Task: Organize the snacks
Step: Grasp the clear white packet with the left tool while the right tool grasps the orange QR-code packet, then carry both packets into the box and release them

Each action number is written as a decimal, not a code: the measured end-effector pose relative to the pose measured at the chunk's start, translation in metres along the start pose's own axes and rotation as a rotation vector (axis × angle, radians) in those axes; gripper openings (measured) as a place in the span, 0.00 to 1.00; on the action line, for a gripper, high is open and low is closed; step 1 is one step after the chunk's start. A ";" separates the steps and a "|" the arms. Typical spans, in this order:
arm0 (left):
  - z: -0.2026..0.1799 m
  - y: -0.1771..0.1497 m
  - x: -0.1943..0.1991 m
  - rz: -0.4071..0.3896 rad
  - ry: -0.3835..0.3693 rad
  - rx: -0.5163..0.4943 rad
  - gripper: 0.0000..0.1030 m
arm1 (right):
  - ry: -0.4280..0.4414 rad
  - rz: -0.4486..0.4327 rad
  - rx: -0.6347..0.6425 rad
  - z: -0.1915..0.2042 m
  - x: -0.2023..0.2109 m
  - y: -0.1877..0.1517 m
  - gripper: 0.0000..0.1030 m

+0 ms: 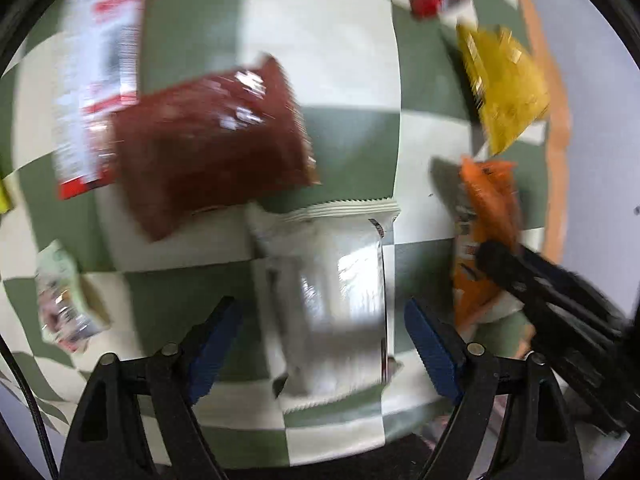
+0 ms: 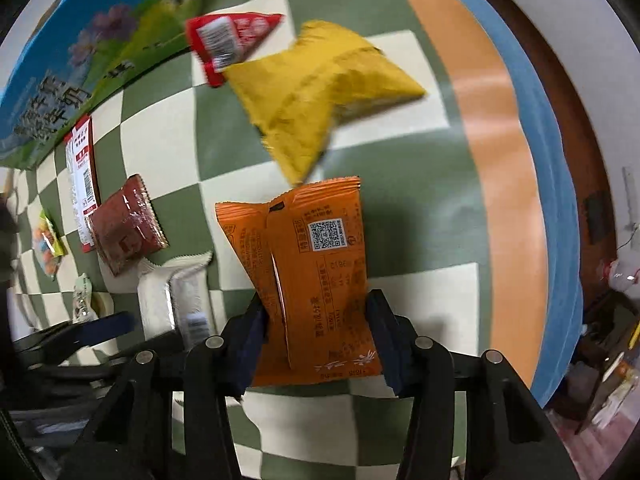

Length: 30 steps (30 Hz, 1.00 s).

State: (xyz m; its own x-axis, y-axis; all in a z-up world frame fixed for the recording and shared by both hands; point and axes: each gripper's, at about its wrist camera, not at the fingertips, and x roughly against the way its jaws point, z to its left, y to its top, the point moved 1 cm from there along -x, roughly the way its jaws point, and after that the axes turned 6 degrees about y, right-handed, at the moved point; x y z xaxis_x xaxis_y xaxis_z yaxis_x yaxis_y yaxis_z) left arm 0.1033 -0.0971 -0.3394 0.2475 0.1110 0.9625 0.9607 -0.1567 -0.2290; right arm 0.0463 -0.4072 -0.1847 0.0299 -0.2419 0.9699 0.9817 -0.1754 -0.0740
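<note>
Checkered cloth [image 2: 160, 152]: right tongs [image 2: 316, 340] around orange packet [image 2: 312, 264].

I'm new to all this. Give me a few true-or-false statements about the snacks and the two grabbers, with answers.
1. The right gripper has its fingers on both sides of the orange packet. True.
2. The left gripper is clamped shut on the yellow packet. False: it is open around the white packet.
3. The cloth is green-and-white checked. True.
4. The dark red packet lies beyond the white packet. True.
5. The orange packet shows a QR code. True.
</note>
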 end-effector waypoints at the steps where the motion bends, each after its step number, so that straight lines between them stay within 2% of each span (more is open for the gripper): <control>1: -0.004 0.001 -0.005 -0.001 0.035 -0.005 0.56 | 0.003 0.005 0.003 -0.004 -0.002 0.001 0.51; 5: -0.003 -0.003 0.001 -0.043 0.077 -0.008 0.52 | 0.035 0.036 0.006 -0.020 -0.013 0.006 0.51; 8: 0.021 -0.012 0.011 -0.084 0.151 0.030 0.52 | 0.033 0.029 0.039 -0.016 -0.018 0.005 0.51; 10: 0.039 -0.018 0.015 -0.085 0.167 0.068 0.52 | 0.046 0.038 0.064 -0.005 -0.020 0.000 0.51; 14: 0.064 -0.031 0.015 -0.071 0.134 0.118 0.53 | 0.098 0.100 0.097 0.013 -0.031 -0.016 0.51; 18: 0.067 -0.030 0.003 -0.056 0.091 0.131 0.57 | 0.115 0.136 0.064 0.014 -0.037 -0.021 0.56; 21: 0.071 -0.016 0.007 -0.066 0.108 0.117 0.58 | 0.121 0.134 0.025 0.010 -0.032 -0.018 0.62; 24: 0.064 -0.013 0.011 -0.078 0.124 0.106 0.56 | 0.074 0.136 0.052 0.014 -0.030 -0.020 0.62; 26: 0.054 -0.018 0.016 -0.092 0.130 0.107 0.55 | 0.046 0.121 0.065 0.015 -0.030 -0.021 0.62; 27: 0.051 -0.022 0.018 -0.102 0.134 0.105 0.54 | 0.034 0.109 0.073 0.021 -0.029 -0.021 0.54; 30: 0.042 -0.023 0.029 -0.124 0.134 0.100 0.54 | 0.022 0.080 0.092 0.022 -0.021 -0.026 0.50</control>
State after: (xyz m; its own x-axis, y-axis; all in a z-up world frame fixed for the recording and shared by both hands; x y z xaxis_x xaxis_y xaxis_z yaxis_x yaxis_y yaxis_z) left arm 0.0941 -0.0492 -0.3122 0.1137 -0.0093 0.9935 0.9922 -0.0512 -0.1140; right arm 0.0244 -0.3761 -0.1981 0.1052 -0.2729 0.9563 0.9895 -0.0667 -0.1279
